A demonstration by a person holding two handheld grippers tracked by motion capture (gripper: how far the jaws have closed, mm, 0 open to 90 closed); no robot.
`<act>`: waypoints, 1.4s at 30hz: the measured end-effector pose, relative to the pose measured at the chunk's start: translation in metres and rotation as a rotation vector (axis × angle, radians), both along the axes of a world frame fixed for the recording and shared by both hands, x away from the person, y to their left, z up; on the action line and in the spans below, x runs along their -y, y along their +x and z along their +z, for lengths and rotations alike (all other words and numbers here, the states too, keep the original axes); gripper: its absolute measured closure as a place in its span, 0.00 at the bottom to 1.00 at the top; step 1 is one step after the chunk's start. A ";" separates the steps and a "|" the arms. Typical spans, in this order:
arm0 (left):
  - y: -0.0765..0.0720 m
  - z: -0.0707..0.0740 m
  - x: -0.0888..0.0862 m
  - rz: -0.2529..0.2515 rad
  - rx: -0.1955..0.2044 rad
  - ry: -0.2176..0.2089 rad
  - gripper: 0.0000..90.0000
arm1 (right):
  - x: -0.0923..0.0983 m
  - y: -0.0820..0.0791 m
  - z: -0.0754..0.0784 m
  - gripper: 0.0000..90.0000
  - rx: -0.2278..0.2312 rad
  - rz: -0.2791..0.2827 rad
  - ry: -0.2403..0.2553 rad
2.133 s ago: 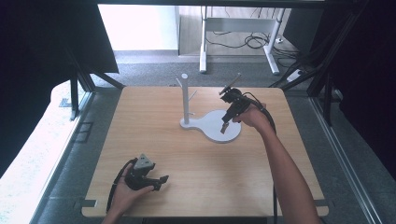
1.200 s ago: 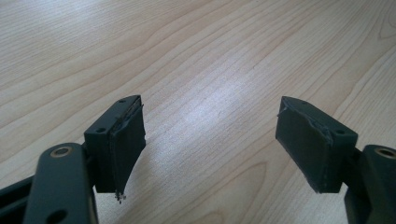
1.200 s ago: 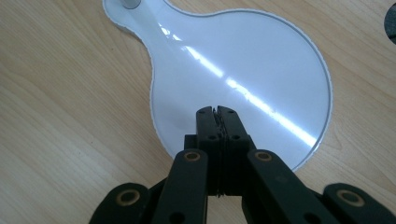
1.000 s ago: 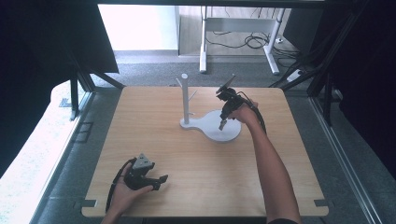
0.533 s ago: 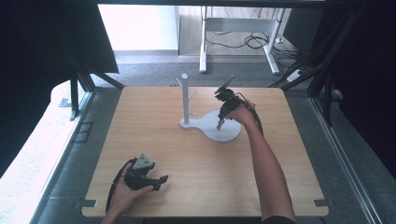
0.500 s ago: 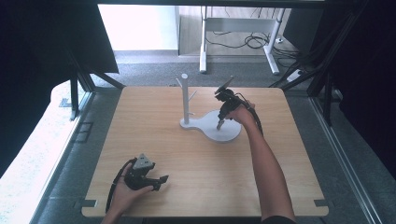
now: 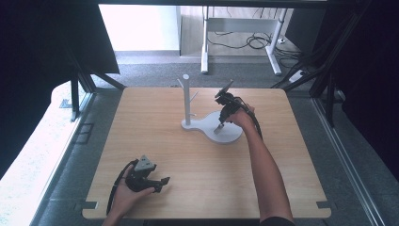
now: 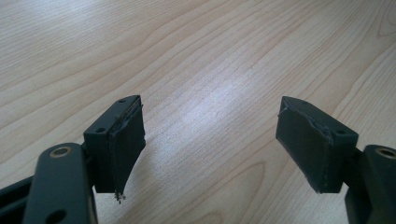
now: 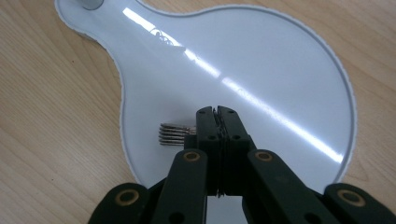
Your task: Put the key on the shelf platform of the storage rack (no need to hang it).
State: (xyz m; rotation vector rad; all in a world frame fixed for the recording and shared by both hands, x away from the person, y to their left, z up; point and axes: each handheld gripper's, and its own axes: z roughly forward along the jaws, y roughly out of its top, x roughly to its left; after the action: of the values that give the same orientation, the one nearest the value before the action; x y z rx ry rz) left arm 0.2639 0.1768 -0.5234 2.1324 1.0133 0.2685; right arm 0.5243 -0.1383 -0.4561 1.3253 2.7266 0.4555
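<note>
A white stand [image 7: 187, 101] with an upright pegged post and a flat round dish base [image 7: 230, 136] sits at the middle back of the wooden table. My right gripper [image 7: 219, 126] points down over the dish, just above it. Seen in the right gripper view, the right gripper [image 9: 217, 112] is shut on a small metal piece [image 9: 175, 134] made of several parallel strands, held low over the glossy base [image 9: 261, 56]. What the piece is I cannot make out. My left gripper [image 7: 162, 181] rests open near the front left of the table; in its own view the left gripper [image 8: 210, 135] holds nothing.
The wooden table [image 7: 155, 136] has bare wood around the stand. The post's foot [image 9: 91, 3] is at the far left of the dish. Beyond the table's back edge stand desk legs and cables [image 7: 254, 40] on the floor.
My right gripper has sunk a little toward the dish, still shut on the metal piece. The left gripper has stayed where it was.
</note>
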 end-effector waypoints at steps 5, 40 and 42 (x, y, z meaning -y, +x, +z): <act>0.000 0.000 0.001 -0.004 -0.002 0.003 0.27 | 0.003 0.001 -0.010 0.99 -0.013 -0.007 -0.002; 0.000 0.000 -0.001 0.006 0.005 0.005 0.27 | 0.044 -0.063 0.026 0.58 0.146 0.061 0.122; 0.000 0.000 0.000 0.009 0.003 0.009 0.27 | 0.050 -0.072 0.025 0.58 0.156 0.075 0.137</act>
State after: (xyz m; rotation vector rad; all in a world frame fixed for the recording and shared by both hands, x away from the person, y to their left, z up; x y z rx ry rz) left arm 0.2639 0.1770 -0.5238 2.1355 1.0222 0.2807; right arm 0.4520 -0.1881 -0.4308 1.1642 2.6641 0.7319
